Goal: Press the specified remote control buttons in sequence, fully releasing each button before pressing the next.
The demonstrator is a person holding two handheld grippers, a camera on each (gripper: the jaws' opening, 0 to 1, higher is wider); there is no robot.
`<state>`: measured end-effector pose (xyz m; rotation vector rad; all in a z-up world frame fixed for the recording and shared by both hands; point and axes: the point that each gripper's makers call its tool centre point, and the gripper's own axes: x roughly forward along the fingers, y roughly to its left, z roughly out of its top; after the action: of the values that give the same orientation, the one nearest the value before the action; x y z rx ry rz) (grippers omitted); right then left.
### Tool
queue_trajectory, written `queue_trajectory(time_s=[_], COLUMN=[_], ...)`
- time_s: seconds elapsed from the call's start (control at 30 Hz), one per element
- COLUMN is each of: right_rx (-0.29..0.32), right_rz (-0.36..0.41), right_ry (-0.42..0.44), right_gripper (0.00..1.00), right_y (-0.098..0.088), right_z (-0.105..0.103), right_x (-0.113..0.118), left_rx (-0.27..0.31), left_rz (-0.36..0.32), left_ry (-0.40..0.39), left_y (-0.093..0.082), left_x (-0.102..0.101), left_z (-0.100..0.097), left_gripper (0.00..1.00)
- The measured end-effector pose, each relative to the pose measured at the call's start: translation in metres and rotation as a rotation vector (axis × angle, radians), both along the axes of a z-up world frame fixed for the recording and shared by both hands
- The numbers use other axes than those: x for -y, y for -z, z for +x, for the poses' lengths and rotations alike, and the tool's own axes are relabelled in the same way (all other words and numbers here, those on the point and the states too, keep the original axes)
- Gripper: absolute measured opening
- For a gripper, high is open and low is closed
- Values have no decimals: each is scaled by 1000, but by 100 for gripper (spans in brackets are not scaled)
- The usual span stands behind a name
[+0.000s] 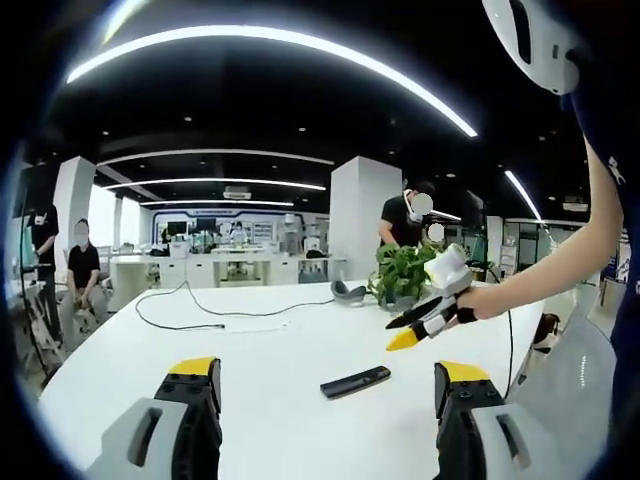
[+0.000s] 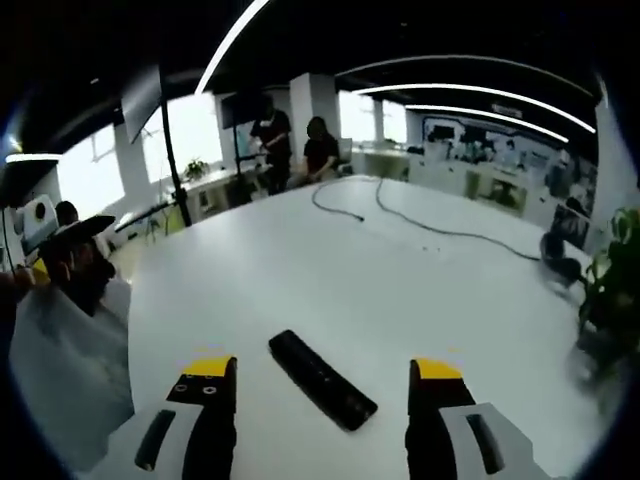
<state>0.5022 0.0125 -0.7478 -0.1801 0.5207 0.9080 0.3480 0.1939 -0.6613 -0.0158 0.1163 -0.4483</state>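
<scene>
A slim black remote control (image 1: 355,381) lies flat on the white table (image 1: 250,350), just ahead of my left gripper (image 1: 325,375), whose jaws stand wide apart above the table and hold nothing. My right gripper (image 1: 402,334) comes in from the right in a hand, its yellow-tipped fingers hovering above and beyond the remote. In the right gripper view the remote (image 2: 322,380) lies slantwise between the spread jaws of the right gripper (image 2: 322,366), which is open and not touching it. The remote's buttons are too small to make out.
A potted plant (image 1: 400,272) and a grey headset (image 1: 348,291) stand at the table's far side, with a black cable (image 1: 200,310) trailing across the top. People stand and sit beyond the table. The table's curved edge (image 2: 135,300) runs near the person's grey clothing (image 2: 60,360).
</scene>
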Motion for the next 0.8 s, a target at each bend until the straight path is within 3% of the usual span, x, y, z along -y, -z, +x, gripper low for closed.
queue_trajectory(time_s=[0.27, 0.8], right_rx=[31, 114], right_rz=[88, 136], right_ry=[91, 229], right_gripper=[73, 83], right_y=[-29, -67], right_z=[-20, -55], right_x=[13, 46], left_rx=[10, 14], left_rz=[1, -2], left_ry=[1, 9], left_y=[0, 0], left_x=[-1, -1], left_z=[0, 0], left_gripper=[93, 93])
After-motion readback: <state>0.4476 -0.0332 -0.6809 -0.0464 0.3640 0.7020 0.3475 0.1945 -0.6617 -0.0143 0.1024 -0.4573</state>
